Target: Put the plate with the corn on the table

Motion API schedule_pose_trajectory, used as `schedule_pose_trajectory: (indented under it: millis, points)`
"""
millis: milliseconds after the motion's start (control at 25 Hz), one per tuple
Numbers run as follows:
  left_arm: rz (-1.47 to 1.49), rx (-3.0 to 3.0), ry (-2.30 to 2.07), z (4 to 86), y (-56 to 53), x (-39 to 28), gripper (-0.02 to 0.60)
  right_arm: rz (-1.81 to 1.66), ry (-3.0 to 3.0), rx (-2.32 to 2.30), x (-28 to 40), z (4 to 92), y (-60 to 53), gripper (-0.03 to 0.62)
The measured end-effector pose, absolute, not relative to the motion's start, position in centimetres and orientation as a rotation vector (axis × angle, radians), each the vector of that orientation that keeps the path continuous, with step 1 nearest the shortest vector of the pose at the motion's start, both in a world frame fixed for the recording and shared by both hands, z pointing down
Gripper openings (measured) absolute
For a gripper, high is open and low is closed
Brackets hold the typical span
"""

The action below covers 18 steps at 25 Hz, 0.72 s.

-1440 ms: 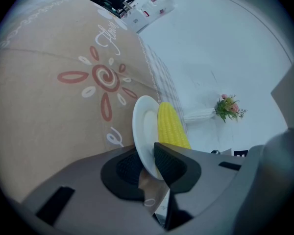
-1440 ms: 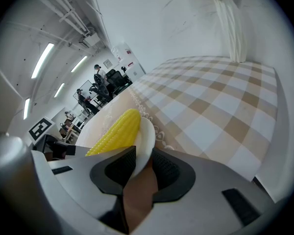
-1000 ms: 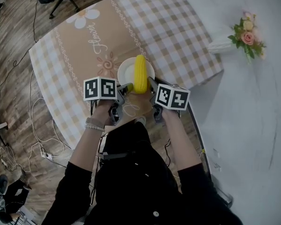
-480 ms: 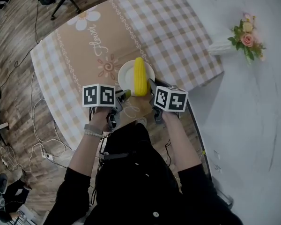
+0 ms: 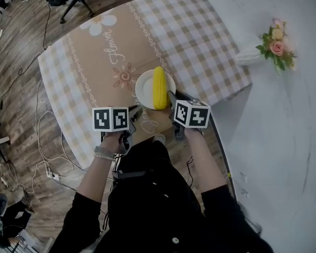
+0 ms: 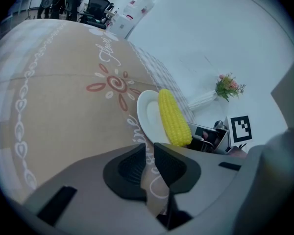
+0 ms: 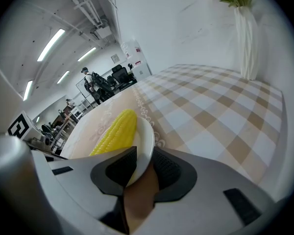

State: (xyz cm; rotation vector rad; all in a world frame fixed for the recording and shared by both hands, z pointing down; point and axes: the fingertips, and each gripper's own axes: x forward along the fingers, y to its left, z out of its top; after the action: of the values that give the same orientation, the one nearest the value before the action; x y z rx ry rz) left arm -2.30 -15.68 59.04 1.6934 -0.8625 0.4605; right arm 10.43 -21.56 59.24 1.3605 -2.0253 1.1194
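Observation:
A white plate [image 5: 144,86] with a yellow corn cob [image 5: 159,87] lies on the brown flowered tablecloth [image 5: 102,62] near the table's front edge. My right gripper [image 5: 172,97] is at the plate's near right rim; in the right gripper view the rim of the plate [image 7: 146,142] sits between the jaws of that gripper [image 7: 142,156], shut on it, with the corn [image 7: 115,131] just beyond. My left gripper [image 5: 134,113] stands a little short of the plate. In the left gripper view this gripper [image 6: 149,150] is open by a narrow gap with nothing in it, with the plate [image 6: 148,114] and corn [image 6: 172,117] ahead.
A white vase of pink flowers [image 5: 271,44] stands on the white surface to the right, past the checked part of the cloth [image 5: 200,41]. The table's front edge runs just under both grippers. Cables [image 5: 45,141] lie on the wooden floor at left.
My left gripper has let go of the plate's rim and drawn back toward me. The right gripper has stayed at the rim. The plate with the corn has barely shifted.

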Motion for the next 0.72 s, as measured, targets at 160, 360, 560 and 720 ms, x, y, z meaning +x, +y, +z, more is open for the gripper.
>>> schedule_pose_trajectory:
  millis: [160, 360, 560, 720]
  points:
    - [0.421, 1.750, -0.945, 57.5, -16.2, -3.4, 0.032, 1.115, -2.021, 1.395, 10.7, 59.0, -21.5, 0.124]
    - [0.395, 1.863, -0.985, 54.6, -16.7, -3.1, 0.025, 1.081, -2.038, 1.434, 11.5, 57.6, -21.1, 0.123]
    - [0.384, 1.978, -1.001, 52.1, -16.9, -2.4, 0.018, 0.957, -2.091, 1.492, 11.9, 55.0, -20.6, 0.081]
    - [0.369, 2.049, -1.019, 50.1, -16.9, -1.8, 0.017, 0.839, -2.135, 1.505, 11.9, 52.7, -19.8, 0.064]
